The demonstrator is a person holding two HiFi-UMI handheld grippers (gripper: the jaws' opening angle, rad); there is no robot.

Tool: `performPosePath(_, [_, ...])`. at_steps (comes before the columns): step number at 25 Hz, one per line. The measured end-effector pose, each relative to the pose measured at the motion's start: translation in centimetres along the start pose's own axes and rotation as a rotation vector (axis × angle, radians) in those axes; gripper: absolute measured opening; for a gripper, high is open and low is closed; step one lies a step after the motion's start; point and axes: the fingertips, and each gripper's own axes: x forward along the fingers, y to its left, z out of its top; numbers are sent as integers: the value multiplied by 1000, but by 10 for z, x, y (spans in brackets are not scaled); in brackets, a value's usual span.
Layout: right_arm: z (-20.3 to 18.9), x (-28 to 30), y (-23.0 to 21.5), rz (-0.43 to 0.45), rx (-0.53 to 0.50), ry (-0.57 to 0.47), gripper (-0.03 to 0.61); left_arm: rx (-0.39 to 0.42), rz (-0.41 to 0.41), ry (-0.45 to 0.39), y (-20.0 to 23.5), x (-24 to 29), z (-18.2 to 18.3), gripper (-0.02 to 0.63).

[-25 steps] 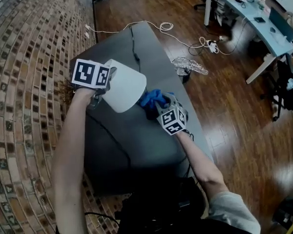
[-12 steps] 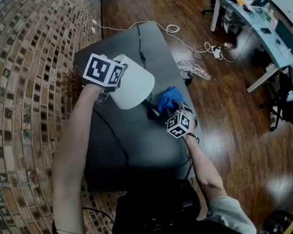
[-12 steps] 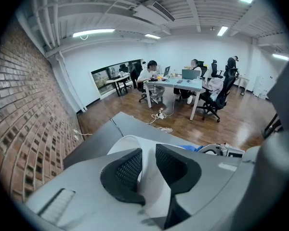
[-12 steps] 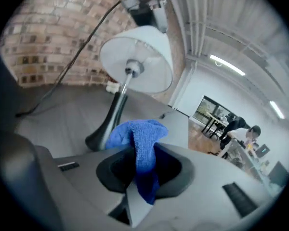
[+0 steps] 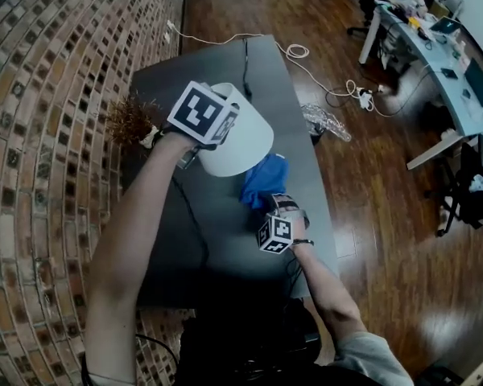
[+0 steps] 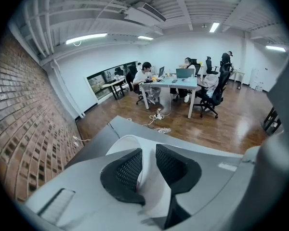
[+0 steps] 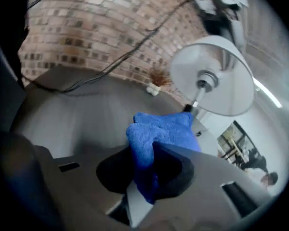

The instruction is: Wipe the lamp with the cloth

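Since a second ago the right hand-held gripper (image 7: 144,172) has dropped toward the lower middle of the head view, taking the cloth (image 5: 264,182) with it. Its jaws are clamped on a blue fold. The left hand-held gripper (image 6: 147,170) pinches the rim of the white shade (image 7: 231,85), steadying the lamp (image 5: 245,139) at upper centre over the grey bench (image 5: 225,240). The cloth sits just below the shade; whether it touches I cannot tell. Wiping looks mid-way, between strokes. Next the cloth needs bringing back against the shade or stem, pressed lightly so the lamp doesn't tip.
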Motion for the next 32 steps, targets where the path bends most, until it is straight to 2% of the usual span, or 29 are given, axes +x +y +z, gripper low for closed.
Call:
performPosePath(1, [1, -2, 20, 36, -66, 10, 80, 9, 1, -4, -2, 0, 3, 94])
performPosePath(3, [9, -8, 37, 61, -119, 9, 80, 34, -14, -33, -10, 1, 13, 95])
performPosePath(4, [19, -14, 30, 22, -128, -3, 80, 48, -21, -44, -15, 1, 16, 95])
performPosePath(7, [67, -32, -33, -230, -197, -74, 80, 75, -12, -35, -18, -1, 15, 95])
performPosePath(8, [79, -31, -48, -286, -226, -95, 80, 79, -12, -32, -19, -1, 14, 95])
performPosePath(9, [84, -22, -53, -295, -251, -97, 80, 81, -14, -31, -20, -2, 13, 96])
performPosePath(10, [80, -8, -48, -262, -275, -72, 80, 84, -15, -30, -21, -2, 11, 97])
performPosePath(13, [38, 28, 0, -84, -334, 68, 81, 89, -25, -40, -23, -4, 6, 97])
performPosePath(15, [16, 24, 28, 2, -295, 111, 81, 102, -47, -66, -26, -9, 3, 97])
performPosePath(17, [-8, 10, 48, 102, -144, 149, 80, 137, -63, -99, -27, -14, 1, 97])
performPosePath(19, [-39, -8, 44, 148, 154, 157, 80, 179, -84, -135, -30, -20, -2, 97])
performPosePath(20, [-51, -17, 27, 130, 341, 126, 80, 201, -98, -157, -32, -23, -4, 97])
performPosePath(21, [-59, -27, 1, 96, 532, 65, 80, 223, -111, -182, -33, -26, -6, 97])
performPosePath(23, [-53, -45, -64, 47, 863, -141, 80, 263, -128, -229, -34, -33, -11, 98])
performPosePath(25, [-31, -53, -116, 68, 1064, -357, 80, 278, -136, -267, -36, -39, -16, 98])
performPosePath(26, [-20, -49, -130, 96, 1107, -421, 80, 281, -140, -287, -38, -42, -17, 99])
performPosePath(27, [-13, -39, -136, 129, 1118, -441, 80, 284, -145, -307, -42, -45, -18, 100])
performPosePath(28, [-9, -23, -133, 169, 1111, -421, 80, 288, -151, -326, -46, -48, -17, 99])
performPosePath(31, [-7, 26, -94, 306, 1047, -278, 80, 327, -162, -359, -62, -57, -16, 100])
performPosePath(32, [-10, 34, -82, 325, 1013, -235, 79, 346, -164, -362, -68, -59, -17, 100])
